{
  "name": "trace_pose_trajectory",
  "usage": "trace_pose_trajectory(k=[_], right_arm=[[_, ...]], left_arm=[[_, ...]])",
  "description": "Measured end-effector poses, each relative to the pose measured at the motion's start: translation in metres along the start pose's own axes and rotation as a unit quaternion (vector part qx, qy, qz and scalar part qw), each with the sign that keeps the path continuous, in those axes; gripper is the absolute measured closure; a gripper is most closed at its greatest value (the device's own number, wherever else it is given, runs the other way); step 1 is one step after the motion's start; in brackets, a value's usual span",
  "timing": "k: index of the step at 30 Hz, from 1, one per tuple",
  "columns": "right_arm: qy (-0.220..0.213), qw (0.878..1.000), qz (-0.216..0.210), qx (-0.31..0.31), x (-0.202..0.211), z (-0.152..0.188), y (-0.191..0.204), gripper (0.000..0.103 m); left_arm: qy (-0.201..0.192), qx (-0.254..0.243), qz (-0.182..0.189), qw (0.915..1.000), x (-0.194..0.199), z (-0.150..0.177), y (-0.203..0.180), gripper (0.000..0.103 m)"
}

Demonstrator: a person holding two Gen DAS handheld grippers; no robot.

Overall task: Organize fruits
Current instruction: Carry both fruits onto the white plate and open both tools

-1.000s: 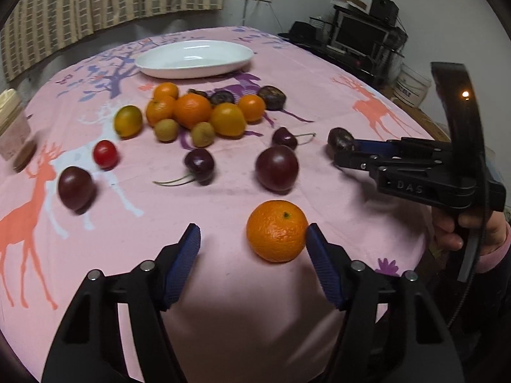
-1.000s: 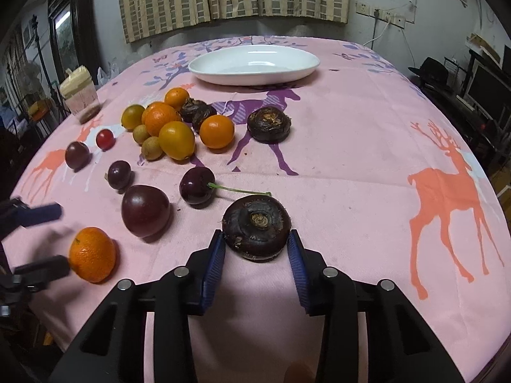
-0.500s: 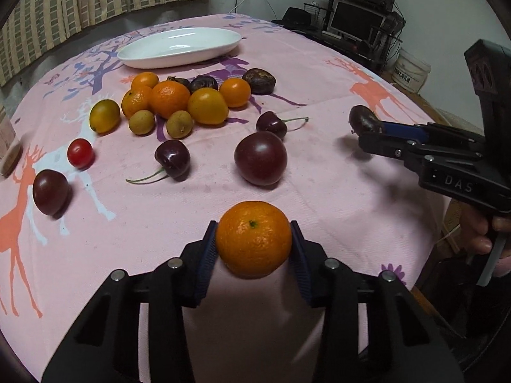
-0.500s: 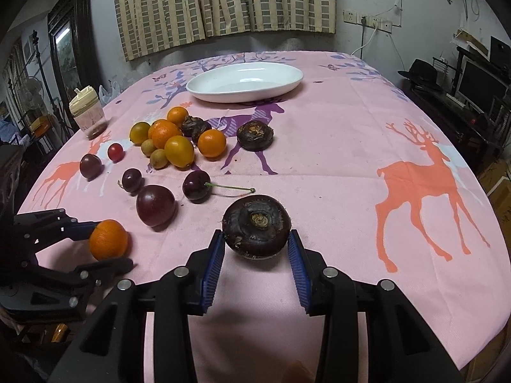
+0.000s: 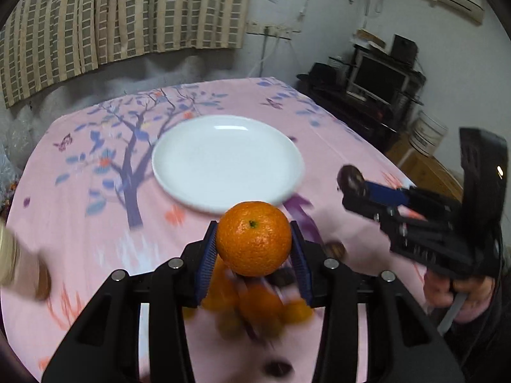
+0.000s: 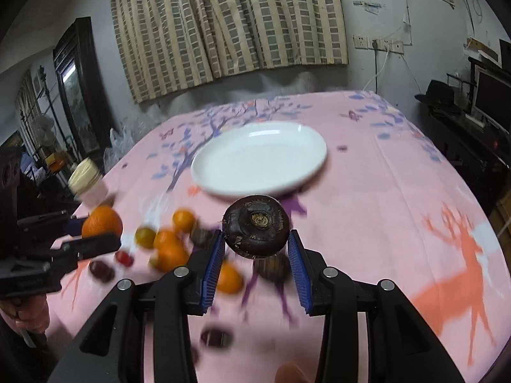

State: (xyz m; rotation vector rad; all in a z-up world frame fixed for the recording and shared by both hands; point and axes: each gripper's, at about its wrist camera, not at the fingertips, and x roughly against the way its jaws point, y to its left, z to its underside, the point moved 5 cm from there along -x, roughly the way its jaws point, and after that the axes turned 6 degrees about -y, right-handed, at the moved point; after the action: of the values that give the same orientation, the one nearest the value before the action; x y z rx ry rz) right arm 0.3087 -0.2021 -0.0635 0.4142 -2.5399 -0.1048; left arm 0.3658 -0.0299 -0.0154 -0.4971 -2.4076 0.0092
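The left gripper [image 5: 254, 249] is clamped on a tangerine [image 5: 254, 243], its blue pads pressed against both flanks of the fruit, which is held above the tablecloth just short of the white plate [image 5: 204, 162]; the right gripper [image 6: 255, 249] is closed the same way on a dark, round water chestnut [image 6: 257, 230], lifted clear of the cloth and just short of the near rim of that plate, which lies bare on the pink tablecloth [image 6: 383, 198]; nearer than the plate, below and left of the chestnut, lies the loose heap of fruit [image 6: 166, 245], blurred, seemingly oranges, small yellow pieces and dark cherries; left of the plate stands a lidded jar [image 6: 86, 182].
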Motion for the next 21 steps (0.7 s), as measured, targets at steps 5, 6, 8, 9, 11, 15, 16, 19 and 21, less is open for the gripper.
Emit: trace_pose_trajectory(k=[5,6,8,9,11,15,16,19,21], right_arm=[[0.036,0.999,0.011,0.017,-0.090,-0.035,-0.003,0.062],[0.050,0.998,0.011,0.018,-0.108,-0.037,-0.005,0.062],[0.070,0.997,0.010,0.025,-0.130,-0.036,-0.004,0.062],[0.076,0.997,0.012,0.031,-0.138,-0.034,-0.004,0.062],[0.087,0.995,0.015,0.045,-0.153,-0.031,-0.002,0.062],[0.104,0.993,0.015,0.061,-0.172,-0.025,0.004,0.061],[0.106,0.992,0.016,0.065,-0.172,-0.024,0.007,0.057],[0.096,0.993,0.024,0.068,-0.156,-0.026,0.010,0.035],[0.083,0.994,0.023,0.067,-0.132,-0.029,0.014,0.035]], left_arm=[[0.059,0.022,-0.034,0.9974,-0.093,-0.034,0.037,0.061],[0.072,0.027,-0.039,0.9963,-0.108,-0.034,0.042,0.061],[0.093,0.037,-0.041,0.9941,-0.132,-0.032,0.051,0.061],[0.102,0.038,-0.041,0.9932,-0.141,-0.031,0.054,0.061],[0.114,0.036,-0.047,0.9918,-0.153,-0.028,0.056,0.060],[0.101,0.028,-0.066,0.9923,-0.151,-0.031,0.057,0.029],[0.089,0.027,-0.071,0.9931,-0.144,-0.033,0.057,0.024],[0.059,0.019,-0.070,0.9956,-0.101,-0.039,0.056,0.013],[0.036,0.018,-0.071,0.9967,-0.067,-0.037,0.056,0.009]])
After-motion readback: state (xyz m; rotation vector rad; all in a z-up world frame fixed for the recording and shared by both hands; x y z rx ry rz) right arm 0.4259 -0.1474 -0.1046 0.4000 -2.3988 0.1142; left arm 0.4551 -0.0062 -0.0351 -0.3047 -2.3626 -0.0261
